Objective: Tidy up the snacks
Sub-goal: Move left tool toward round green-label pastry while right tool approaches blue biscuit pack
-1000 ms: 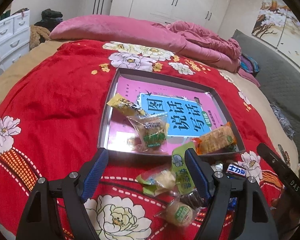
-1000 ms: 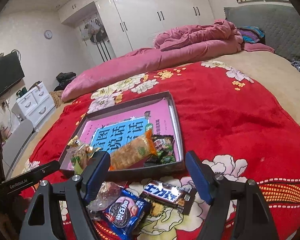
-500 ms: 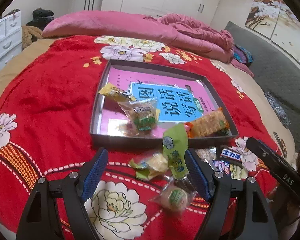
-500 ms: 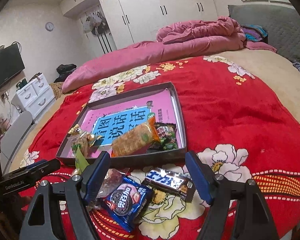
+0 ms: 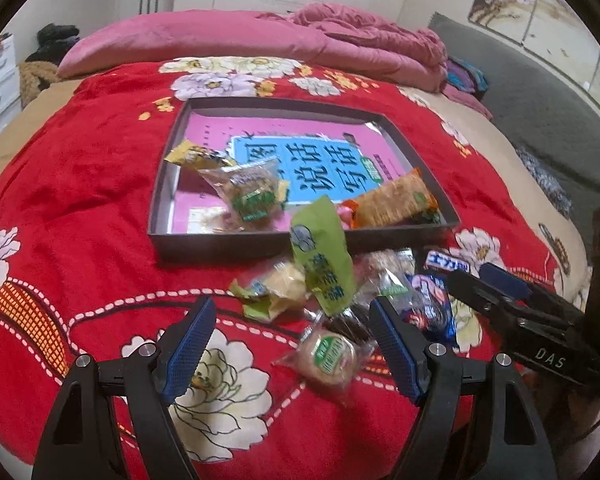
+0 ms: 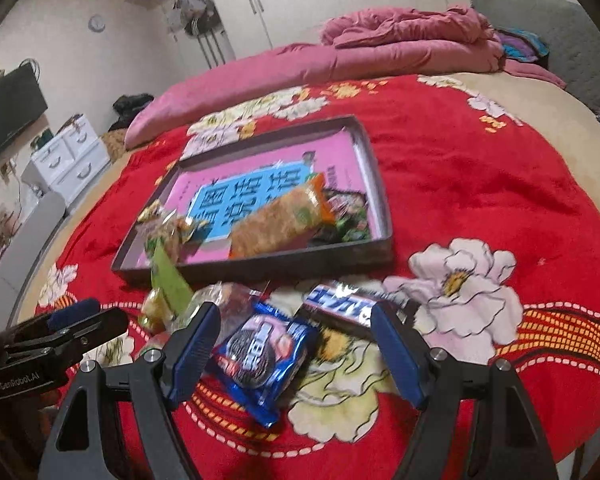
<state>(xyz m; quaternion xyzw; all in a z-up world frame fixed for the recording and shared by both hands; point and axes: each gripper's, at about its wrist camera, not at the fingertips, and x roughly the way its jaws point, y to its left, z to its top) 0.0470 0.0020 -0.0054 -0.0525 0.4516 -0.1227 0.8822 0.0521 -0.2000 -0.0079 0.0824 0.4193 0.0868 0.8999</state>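
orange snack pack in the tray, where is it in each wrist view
Left wrist: the orange snack pack lies right of centre, in the tray's near right corner.
Right wrist: the pack lies at picture centre, slanting across the tray's near half.
Shared landmark: the dark tray with the blue-and-pink book inside.

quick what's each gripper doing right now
Left gripper: open, empty, above the round green-labelled snack packet.
Right gripper: open, empty, over the blue cookie packet.

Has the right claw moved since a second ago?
Yes. The right claw has sunk toward the blue cookie pack, and the gray tray sits higher in its view.
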